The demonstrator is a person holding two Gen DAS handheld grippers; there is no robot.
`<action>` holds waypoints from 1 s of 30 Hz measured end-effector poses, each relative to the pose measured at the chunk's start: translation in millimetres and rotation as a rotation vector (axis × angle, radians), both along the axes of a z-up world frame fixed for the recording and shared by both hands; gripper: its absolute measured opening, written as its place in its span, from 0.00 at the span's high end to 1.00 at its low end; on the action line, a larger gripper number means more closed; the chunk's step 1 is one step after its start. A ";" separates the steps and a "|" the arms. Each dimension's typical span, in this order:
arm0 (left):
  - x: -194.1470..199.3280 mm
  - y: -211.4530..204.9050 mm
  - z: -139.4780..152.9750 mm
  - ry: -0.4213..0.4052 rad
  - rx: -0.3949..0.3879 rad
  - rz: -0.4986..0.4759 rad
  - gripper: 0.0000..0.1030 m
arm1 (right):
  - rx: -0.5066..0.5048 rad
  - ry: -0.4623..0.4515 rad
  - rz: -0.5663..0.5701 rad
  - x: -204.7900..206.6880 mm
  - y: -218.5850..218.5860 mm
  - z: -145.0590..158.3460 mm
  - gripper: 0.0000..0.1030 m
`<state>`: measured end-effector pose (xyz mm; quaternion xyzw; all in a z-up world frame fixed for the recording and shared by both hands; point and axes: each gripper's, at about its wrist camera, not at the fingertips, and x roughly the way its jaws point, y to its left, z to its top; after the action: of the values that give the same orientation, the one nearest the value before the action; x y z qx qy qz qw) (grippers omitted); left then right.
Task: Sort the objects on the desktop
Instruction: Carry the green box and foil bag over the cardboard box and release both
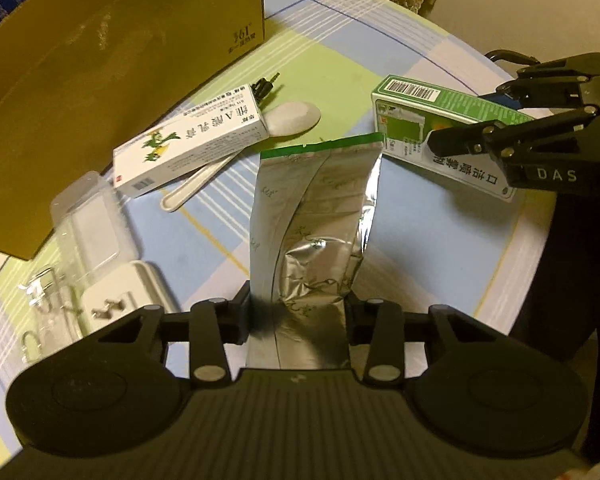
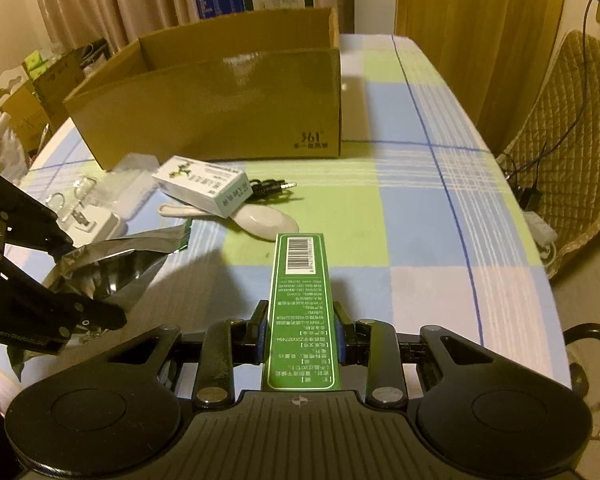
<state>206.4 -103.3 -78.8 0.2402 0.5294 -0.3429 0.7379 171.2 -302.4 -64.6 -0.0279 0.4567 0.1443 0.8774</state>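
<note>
My left gripper [image 1: 298, 312] is shut on a silver foil pouch [image 1: 316, 216] with a green top edge, held above the table. It also shows in the right wrist view [image 2: 112, 264]. My right gripper [image 2: 300, 336] is shut on a long green medicine box [image 2: 300, 300] with a barcode, held above the table; the box shows at the right of the left wrist view [image 1: 432, 128]. An open cardboard box [image 2: 220, 104] stands at the back of the table.
A white medicine box [image 2: 202, 186] lies on a white spoon [image 2: 264, 218] next to a black audio plug [image 2: 272, 187]. Clear plastic packaging [image 1: 84, 220] and a white case [image 1: 128, 292] lie at the left. The checked tablecloth [image 2: 420, 208] stretches right; a padded chair [image 2: 572, 140] stands beyond.
</note>
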 end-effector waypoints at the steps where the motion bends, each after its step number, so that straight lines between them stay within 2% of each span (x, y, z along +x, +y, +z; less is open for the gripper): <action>1: -1.8 1.3 3.2 -0.007 0.001 0.003 0.65 | 0.000 -0.006 0.000 -1.8 0.6 2.6 0.74; 10: -12.2 13.9 36.1 -0.064 -0.013 0.031 0.65 | 0.010 -0.079 0.017 -13.5 4.8 34.8 0.74; 18: -1.3 23.7 77.6 -0.132 -0.020 0.062 0.65 | 0.019 -0.166 0.052 3.2 19.3 77.5 0.74; 24: 25.1 31.5 113.3 -0.179 -0.028 0.102 0.65 | 0.044 -0.221 0.073 36.0 36.7 111.7 0.74; 30: 78.8 32.3 155.0 -0.222 -0.021 0.151 0.65 | 0.053 -0.272 0.107 83.9 62.0 139.6 0.74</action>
<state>285.1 -71.0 76.2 0.2283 0.4574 -0.2632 0.8182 255.1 -240.4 75.0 -0.0483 0.3276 0.1976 0.9226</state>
